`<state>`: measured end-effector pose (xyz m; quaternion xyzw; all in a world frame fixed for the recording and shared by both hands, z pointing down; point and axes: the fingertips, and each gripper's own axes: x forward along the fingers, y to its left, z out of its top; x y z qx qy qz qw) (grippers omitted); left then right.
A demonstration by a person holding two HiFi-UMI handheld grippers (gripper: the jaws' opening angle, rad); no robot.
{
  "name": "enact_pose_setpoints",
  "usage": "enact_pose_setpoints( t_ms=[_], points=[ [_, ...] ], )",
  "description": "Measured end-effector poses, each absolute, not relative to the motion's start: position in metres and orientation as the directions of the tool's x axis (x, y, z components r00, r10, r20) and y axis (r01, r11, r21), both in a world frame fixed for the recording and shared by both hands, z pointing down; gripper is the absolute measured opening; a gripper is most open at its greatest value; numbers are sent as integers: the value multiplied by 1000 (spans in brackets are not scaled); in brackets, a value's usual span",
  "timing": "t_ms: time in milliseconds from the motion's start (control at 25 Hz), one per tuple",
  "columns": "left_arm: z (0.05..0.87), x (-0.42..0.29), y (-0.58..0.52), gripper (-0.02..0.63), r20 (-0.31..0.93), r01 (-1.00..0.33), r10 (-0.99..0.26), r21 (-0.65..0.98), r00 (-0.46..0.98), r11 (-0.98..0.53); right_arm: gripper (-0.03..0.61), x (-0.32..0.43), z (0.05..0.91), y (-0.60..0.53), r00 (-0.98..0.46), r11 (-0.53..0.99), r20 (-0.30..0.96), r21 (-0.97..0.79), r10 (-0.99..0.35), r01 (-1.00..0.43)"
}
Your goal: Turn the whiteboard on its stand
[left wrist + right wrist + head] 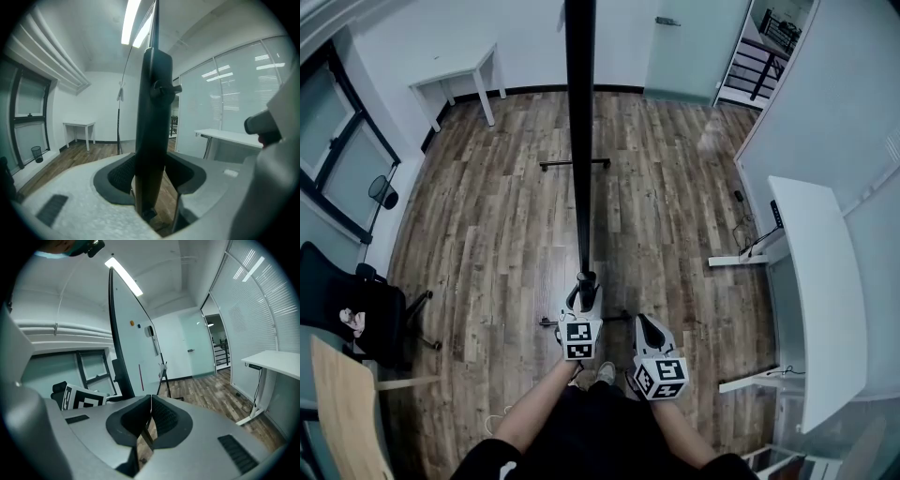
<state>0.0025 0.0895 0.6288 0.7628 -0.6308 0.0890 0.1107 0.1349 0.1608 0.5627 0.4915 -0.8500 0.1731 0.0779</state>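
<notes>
Black-framed whiteboard (579, 141) on a wheeled stand shows edge-on in the head view: its top edge is a thin dark line from the top centre of the frame straight down to the middle. Its long axis therefore runs up and down the picture, and its two faces look toward frame left and frame right. One black foot bar of the stand (574, 164) lies crosswise on the brown wood-plank floor (487, 234) in the upper half of the frame.

At the lower end of that line sits the grey left gripper (587, 286), just below centre. In the left gripper view the board's black side post (152, 117) rises upright through the middle of the frame, between the dark pads (119, 176), which lie against it on both sides, so the left gripper (150, 173) is clenched on the board's edge.

Grey right gripper (643, 321) hangs just right of the left one, apart from the board. In the right gripper view its jaws (149, 416) are pressed together with nothing between them, and the board's white face (133, 348) stands tall at left of centre, its dark edge nearest.

Small white table (455, 80) stands at the upper left, a long white desk (825, 291) fills the right side, and a black office chair (356, 309) sits at the left edge.
</notes>
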Motion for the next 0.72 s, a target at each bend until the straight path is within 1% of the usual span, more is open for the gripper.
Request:
enact_pose_setpoints(
  t_ms=[200,360,480,640,720],
  points=[
    [626,-10,112,213,276,-972,-932,60,234,-226,15,123,558,155,-513,468,290,-214,-808,-858],
    [616,-31,134,209,272,-973,-934,68,232,-221,15,111,552,154,-523,481,282,-210,-804,-851],
    [601,-54,147,151,244,-981,-950,72,193,-180,15,100,546,155,-537,497,270,-208,-799,-843],
    [572,-85,164,43,183,-993,-977,54,110,-102,15,86,537,158,-557,518,248,-209,-792,-829],
    [555,-99,171,25,158,-996,-985,57,75,-67,15,80,530,158,-570,532,236,-211,-787,-820]
  ],
)
